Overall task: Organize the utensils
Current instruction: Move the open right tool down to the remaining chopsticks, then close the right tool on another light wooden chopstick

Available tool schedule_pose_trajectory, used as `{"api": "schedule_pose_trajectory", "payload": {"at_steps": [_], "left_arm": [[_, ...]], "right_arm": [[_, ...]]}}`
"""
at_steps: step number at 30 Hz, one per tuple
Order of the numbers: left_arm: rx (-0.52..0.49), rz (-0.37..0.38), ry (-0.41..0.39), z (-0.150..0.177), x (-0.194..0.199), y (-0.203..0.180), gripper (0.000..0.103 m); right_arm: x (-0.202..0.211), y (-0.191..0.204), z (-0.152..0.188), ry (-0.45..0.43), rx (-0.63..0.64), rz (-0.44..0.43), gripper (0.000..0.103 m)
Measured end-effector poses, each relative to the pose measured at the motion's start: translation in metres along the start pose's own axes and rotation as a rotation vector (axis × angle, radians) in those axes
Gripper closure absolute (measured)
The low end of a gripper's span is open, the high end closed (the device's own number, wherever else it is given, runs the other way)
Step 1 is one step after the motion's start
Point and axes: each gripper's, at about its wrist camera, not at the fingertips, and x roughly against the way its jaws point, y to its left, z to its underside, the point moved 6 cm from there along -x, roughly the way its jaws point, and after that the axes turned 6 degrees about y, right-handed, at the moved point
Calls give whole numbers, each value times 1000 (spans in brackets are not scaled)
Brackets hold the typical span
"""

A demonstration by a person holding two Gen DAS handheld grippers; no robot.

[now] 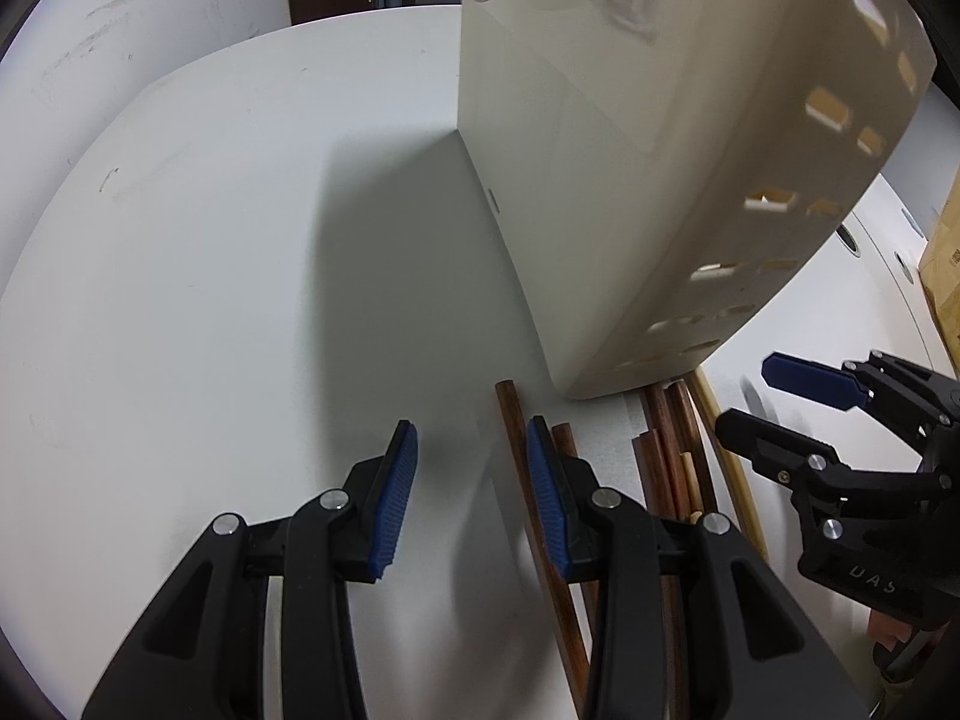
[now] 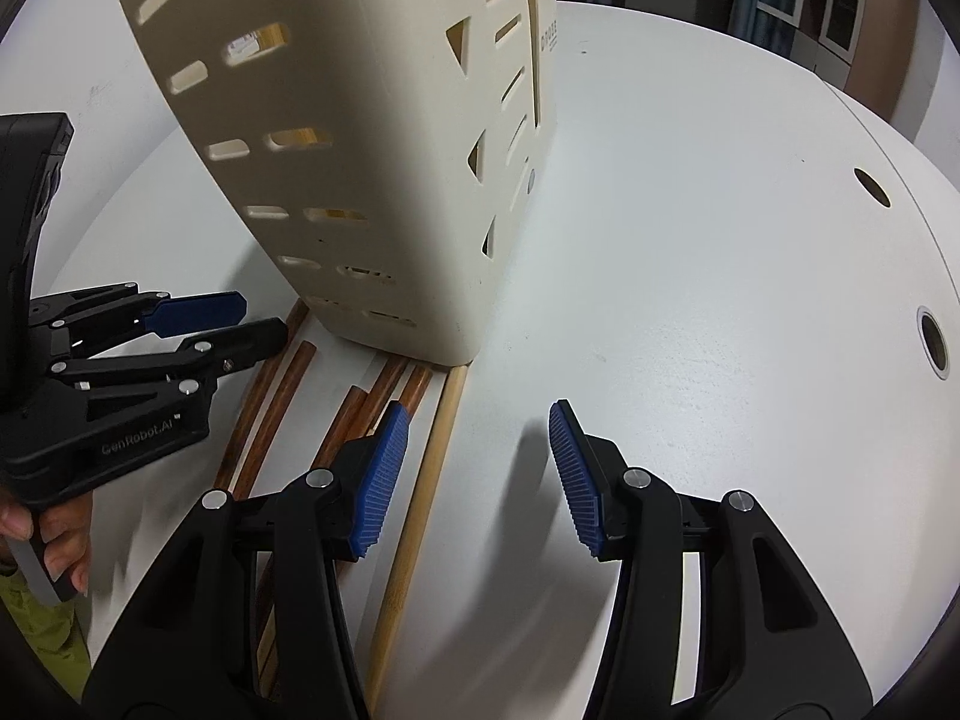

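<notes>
A cream slotted utensil holder [image 1: 630, 192] stands on the white table, also in the right wrist view [image 2: 360, 168]. Several dark brown chopsticks [image 1: 540, 516] and a pale wooden stick [image 1: 729, 456] lie on the table at its base, also in the right wrist view: brown chopsticks [image 2: 276, 414] and the pale stick [image 2: 420, 510]. My left gripper [image 1: 471, 480] is open and empty, just above the leftmost brown chopsticks; it also shows in the right wrist view [image 2: 252, 318]. My right gripper [image 2: 480, 468] is open and empty beside the pale stick; it also shows in the left wrist view [image 1: 756, 396].
The white table [image 1: 210, 300] extends left of the holder and right of it [image 2: 720, 240]. Two round holes [image 2: 933, 339] sit near the table's right edge. A cardboard box [image 1: 945, 264] stands at the far right.
</notes>
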Motion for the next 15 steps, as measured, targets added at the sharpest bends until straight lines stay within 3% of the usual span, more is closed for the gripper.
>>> {"api": "schedule_pose_trajectory", "payload": {"at_steps": [1, 8, 15], "left_arm": [[-7, -2, 4, 0, -2, -2, 66], [-25, -27, -9, -2, -5, -7, 66], [-11, -7, -17, -5, -5, -13, 68]], "right_arm": [[-2, 0, 0, 2, 2, 1, 64], [-4, 2, 4, 1, 20, 28, 65], [3, 14, 16, -3, 37, 64, 82]]}}
